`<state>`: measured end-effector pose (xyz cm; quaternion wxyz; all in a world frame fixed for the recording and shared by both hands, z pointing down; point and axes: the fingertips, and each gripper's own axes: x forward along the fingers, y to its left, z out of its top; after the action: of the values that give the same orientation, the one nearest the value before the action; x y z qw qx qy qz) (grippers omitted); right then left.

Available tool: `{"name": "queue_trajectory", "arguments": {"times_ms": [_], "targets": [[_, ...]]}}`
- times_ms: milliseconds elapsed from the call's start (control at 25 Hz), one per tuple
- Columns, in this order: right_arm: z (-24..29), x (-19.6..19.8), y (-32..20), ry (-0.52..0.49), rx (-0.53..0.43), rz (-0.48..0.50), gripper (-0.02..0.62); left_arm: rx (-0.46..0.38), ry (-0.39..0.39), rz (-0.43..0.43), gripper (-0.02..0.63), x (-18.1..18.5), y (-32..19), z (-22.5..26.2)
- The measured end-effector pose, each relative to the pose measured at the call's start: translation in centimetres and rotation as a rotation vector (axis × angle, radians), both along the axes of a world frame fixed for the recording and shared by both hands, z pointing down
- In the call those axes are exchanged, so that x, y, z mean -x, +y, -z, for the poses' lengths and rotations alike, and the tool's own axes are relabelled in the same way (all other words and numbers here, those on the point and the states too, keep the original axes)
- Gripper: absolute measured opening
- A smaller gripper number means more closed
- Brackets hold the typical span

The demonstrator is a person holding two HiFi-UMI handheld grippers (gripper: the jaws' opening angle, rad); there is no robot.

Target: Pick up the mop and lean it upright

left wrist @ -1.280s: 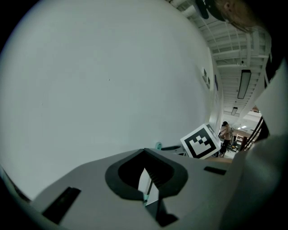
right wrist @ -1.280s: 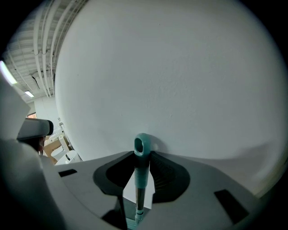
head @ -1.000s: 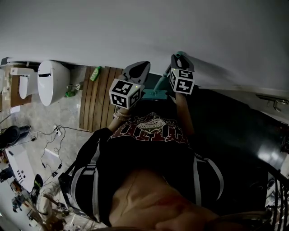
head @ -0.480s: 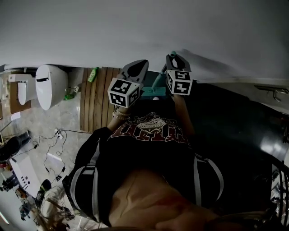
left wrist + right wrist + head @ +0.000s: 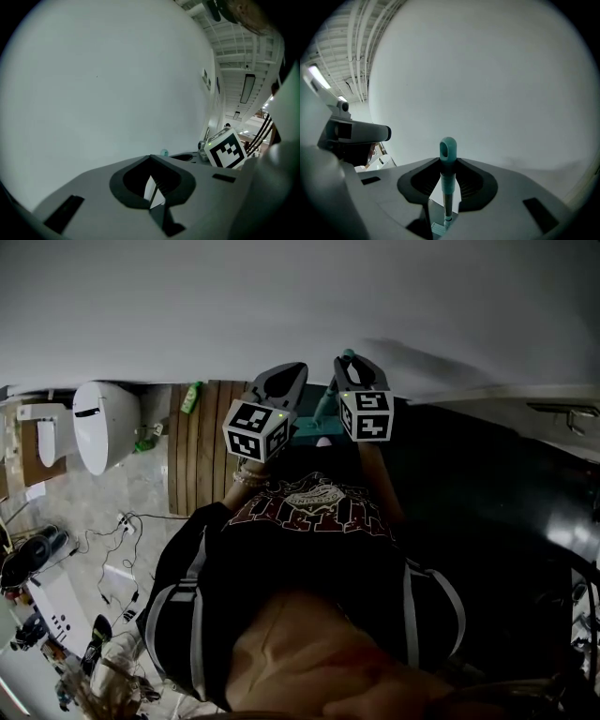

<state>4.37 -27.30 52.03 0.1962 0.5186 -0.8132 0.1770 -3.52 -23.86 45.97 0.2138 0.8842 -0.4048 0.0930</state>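
Note:
The mop stands nearly upright close to the white wall (image 5: 300, 306). Its teal handle (image 5: 323, 403) runs down to a teal mop head (image 5: 309, 434) on the floor. My right gripper (image 5: 349, 365) is shut on the handle; in the right gripper view the pole passes between the jaws and the teal loop end (image 5: 447, 150) sticks out past them, with the mop head (image 5: 437, 229) far below. My left gripper (image 5: 283, 381) hovers just left of the handle, shut on nothing. From the left gripper view, the left gripper (image 5: 151, 160) faces the wall and the handle's tip (image 5: 164, 152) shows beside it.
A wooden slatted mat (image 5: 202, 446) lies under the left gripper, with a green bottle (image 5: 192, 397) at its far end. A white toilet (image 5: 101, 418) stands to the left. Cables (image 5: 122, 521) trail over the tiled floor. Dark floor (image 5: 487, 493) spreads to the right.
My right gripper has moved left with the mop handle, closer to the left gripper and the wall. The left gripper has barely moved.

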Motion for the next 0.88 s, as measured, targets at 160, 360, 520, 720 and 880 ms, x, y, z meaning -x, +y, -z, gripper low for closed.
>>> {"name": "queue_trajectory", "arguments": {"times_ms": [160, 360, 520, 720, 880], "targets": [[0.1, 0.4, 1.0, -0.002, -0.006, 0.012, 0.115, 0.002, -0.001, -0.007, 0.046, 0.0, 0.6, -0.1], [0.2, 0.4, 2.3, -0.008, -0.007, 0.025, 0.115, 0.005, -0.003, -0.013, 0.046, -0.3, 1.1, -0.3], [0.4, 0.4, 3.5, -0.011, -0.008, 0.035, 0.115, 0.0, -0.007, -0.015, 0.046, -0.6, 1.6, -0.2], [0.7, 0.3, 5.1, -0.016, -0.005, 0.039, 0.115, 0.0, -0.009, -0.03, 0.046, -1.0, 2.1, -0.1], [0.7, 0.0, 6.2, -0.018, -0.004, 0.039, 0.115, 0.001, -0.013, -0.04, 0.046, -1.4, 2.4, -0.3]]}}
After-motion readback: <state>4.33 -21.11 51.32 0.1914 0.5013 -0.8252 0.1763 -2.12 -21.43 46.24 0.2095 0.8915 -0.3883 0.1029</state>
